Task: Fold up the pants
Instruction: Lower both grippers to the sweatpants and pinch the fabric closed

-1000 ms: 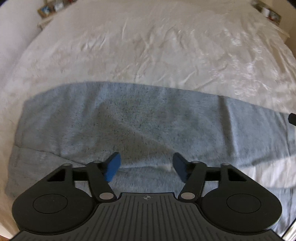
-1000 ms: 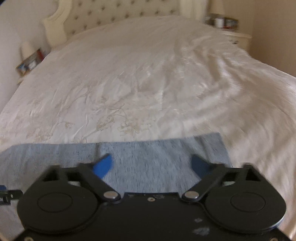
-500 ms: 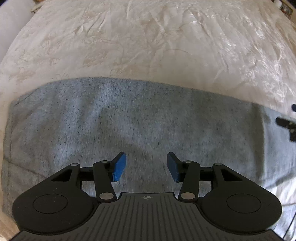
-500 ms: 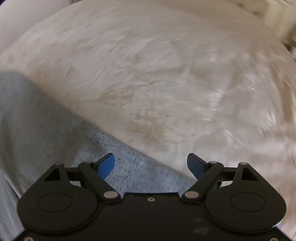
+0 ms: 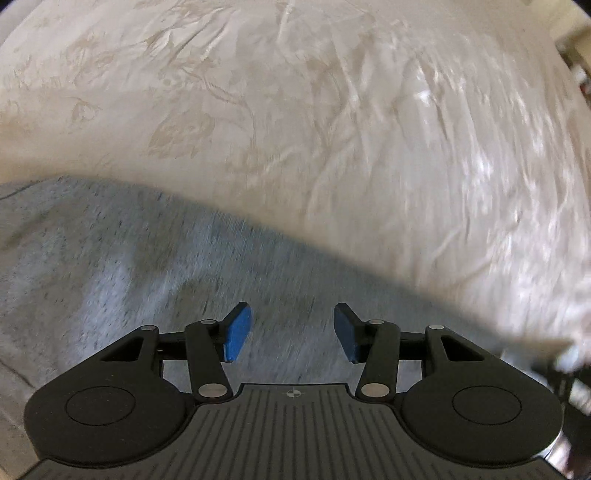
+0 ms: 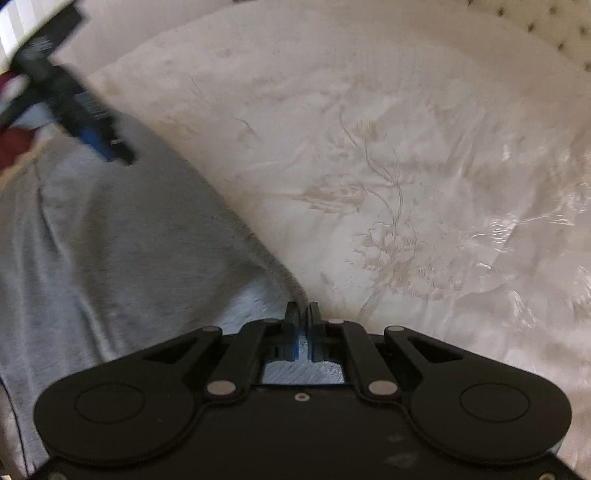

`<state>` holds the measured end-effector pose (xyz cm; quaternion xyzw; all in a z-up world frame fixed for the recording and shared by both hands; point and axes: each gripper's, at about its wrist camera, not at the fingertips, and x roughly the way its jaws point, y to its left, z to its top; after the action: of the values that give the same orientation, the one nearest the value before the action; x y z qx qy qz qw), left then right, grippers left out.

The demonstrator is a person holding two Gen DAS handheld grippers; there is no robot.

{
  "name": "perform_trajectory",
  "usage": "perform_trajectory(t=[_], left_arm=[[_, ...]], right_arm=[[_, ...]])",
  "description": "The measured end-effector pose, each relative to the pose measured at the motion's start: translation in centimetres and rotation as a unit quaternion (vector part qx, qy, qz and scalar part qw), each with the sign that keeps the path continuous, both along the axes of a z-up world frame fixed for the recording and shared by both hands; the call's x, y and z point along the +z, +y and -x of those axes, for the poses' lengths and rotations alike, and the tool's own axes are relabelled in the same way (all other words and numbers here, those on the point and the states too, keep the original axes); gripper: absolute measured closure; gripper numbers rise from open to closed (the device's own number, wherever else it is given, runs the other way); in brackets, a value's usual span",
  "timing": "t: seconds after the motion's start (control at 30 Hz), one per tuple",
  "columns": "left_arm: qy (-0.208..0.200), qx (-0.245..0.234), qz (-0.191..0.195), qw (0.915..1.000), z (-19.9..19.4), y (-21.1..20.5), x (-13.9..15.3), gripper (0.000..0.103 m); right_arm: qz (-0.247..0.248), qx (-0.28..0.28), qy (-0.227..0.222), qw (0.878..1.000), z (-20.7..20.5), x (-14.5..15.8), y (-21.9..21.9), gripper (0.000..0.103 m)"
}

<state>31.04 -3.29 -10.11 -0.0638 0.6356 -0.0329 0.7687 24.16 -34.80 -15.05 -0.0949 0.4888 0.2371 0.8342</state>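
Observation:
Grey knit pants [image 5: 147, 280] lie flat on a cream bedspread [image 5: 332, 129]. My left gripper [image 5: 291, 338] is open, its blue pads hovering just over the pants' cloth, nothing between them. In the right wrist view the pants [image 6: 110, 240] run off to the left. My right gripper [image 6: 303, 317] is shut on the edge of the pants, with grey cloth pinched between the pads. The left gripper [image 6: 99, 142] also shows at the upper left of that view, above the pants.
The cream bedspread [image 6: 424, 184] with a woven flower pattern spreads beyond the pants. A tufted headboard [image 6: 546, 29] shows at the top right of the right wrist view. Some furniture shows at the far right edge of the left wrist view [image 5: 576, 55].
My right gripper swung round to the pants' edge and closed on it. My left gripper moved forward over the pants toward their far edge and stayed open.

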Motion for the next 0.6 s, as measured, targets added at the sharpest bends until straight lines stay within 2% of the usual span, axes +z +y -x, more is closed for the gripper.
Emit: perform_trajectory(t=[0.13, 0.27, 0.5, 0.53, 0.57, 0.6], left_arm=[[0.017, 0.02, 0.004, 0.9997, -1.8, -0.1, -0.7, 0.054], [0.039, 0.038, -0.001, 0.9985, -2.8, -0.1, -1.8, 0.053], [0.08, 0.055, -0.033, 0.9948, -3.9, 0.0, -4.4, 0.05], [0.089, 0.054, -0.036, 0.9939, -4.1, -0.1, -5.0, 0.061], [0.094, 0.057, -0.039, 0.9932, -4.1, 0.0, -5.3, 0.088], [0.092, 0.063, -0.04, 0.9929, -3.9, 0.1, -5.1, 0.092]], right_arm=[[0.012, 0.019, -0.029, 0.999, 4.1, 1.4, 0.6, 0.098], [0.015, 0.028, -0.027, 0.999, 6.7, 1.4, 1.2, 0.098], [0.007, 0.014, -0.018, 1.0, 7.4, 1.0, 1.5, 0.098], [0.007, 0.011, -0.018, 1.0, 7.4, 1.1, 1.5, 0.098], [0.007, 0.008, -0.02, 1.0, 7.3, 1.2, 1.5, 0.098], [0.007, 0.003, -0.022, 1.0, 7.4, 1.4, 1.4, 0.098]])
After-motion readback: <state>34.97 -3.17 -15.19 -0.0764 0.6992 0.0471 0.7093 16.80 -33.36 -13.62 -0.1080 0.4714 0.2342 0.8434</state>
